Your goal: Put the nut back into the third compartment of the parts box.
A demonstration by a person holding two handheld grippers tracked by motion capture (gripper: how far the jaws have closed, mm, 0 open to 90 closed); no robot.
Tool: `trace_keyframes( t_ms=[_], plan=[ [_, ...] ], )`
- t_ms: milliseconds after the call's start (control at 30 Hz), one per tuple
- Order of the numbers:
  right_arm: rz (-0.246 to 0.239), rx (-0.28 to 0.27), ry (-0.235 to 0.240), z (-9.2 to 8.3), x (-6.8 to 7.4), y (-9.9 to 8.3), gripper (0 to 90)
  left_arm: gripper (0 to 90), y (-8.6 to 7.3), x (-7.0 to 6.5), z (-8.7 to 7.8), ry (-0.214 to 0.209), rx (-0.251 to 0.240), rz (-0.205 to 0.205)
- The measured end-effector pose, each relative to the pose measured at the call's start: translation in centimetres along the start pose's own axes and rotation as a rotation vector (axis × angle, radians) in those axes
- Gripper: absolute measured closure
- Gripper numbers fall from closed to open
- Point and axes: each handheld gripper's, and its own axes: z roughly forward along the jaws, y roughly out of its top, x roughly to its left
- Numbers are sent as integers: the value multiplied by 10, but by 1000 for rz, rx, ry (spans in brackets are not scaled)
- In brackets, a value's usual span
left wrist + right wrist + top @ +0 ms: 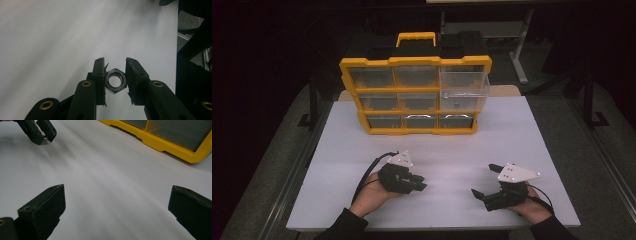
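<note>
Left hand-held gripper (114, 75) clamps hex nut (115, 80) — over white table (50, 37).

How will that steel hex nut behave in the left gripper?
The hex nut looks like solid polished metal, so probably rigid, heavy for its size and slippery. The left gripper clamps two opposite flats, which should resist twisting. If dropped on the table, it would probably settle flat.

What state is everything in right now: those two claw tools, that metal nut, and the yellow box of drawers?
Left gripper: shut on the hex nut.
Hex nut: clamped between the jaws, hole facing the camera.
Right gripper: open wide, nothing between the jaws.
Yellow drawer organizer: upright on the table.
Upper right drawer: pulled out.
</note>
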Motion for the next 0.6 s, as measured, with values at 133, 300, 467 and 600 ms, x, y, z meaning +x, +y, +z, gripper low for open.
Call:
trace_keyframes(
  t_ms=[133,300,467,600],
  plan=[
    [0,-3,0,0,0,0,6,700,5,1,-3,-3,3,2],
    [3,-4,-1,0,0,0,6,700,12,1,-9,-10,-10,-5],
    [2,-4,0,0,0,0,6,700,19,3,-16,-16,-14,0],
    [3,-5,-1,0,0,0,6,700,25,5,-23,-23,-22,-2]
  ],
)
